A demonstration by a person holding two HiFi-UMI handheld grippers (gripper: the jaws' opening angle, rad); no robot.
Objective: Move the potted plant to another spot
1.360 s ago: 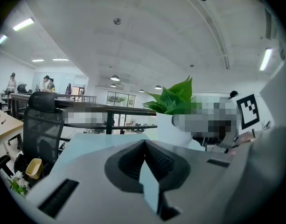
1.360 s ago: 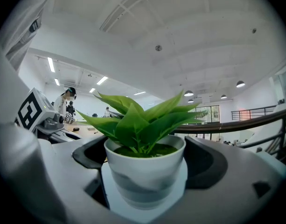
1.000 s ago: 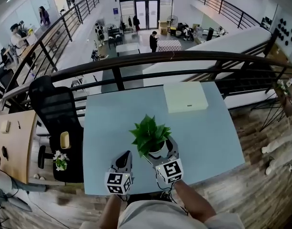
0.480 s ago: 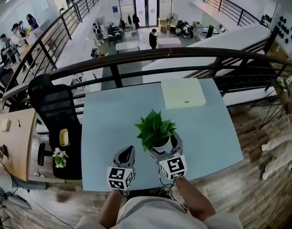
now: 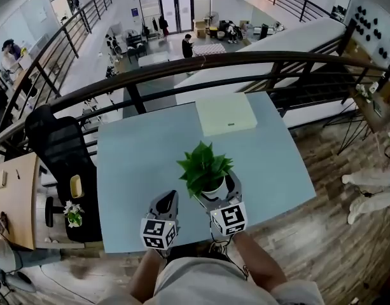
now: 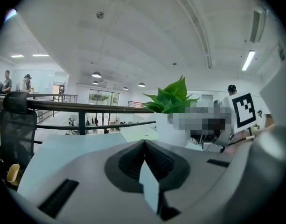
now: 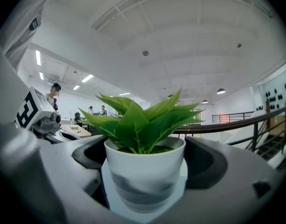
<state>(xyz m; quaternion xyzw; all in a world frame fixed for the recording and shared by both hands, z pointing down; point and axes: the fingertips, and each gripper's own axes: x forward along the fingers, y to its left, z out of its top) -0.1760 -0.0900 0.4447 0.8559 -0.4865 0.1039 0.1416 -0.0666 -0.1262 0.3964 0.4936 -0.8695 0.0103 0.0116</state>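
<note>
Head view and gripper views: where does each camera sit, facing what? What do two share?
Head view: on the head, facing down at table, both forearms, left gripper, right gripper.
Left gripper view: rides that gripper, faces railing over shut jaws.
Right gripper view: faces potted plant between its jaws.
All share the potted plant.

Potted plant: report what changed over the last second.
The right gripper, shut on the potted plant, seems to have carried it slightly rightward over the table, closer in line with the white box. The left gripper stayed shut and empty beside it.
</note>
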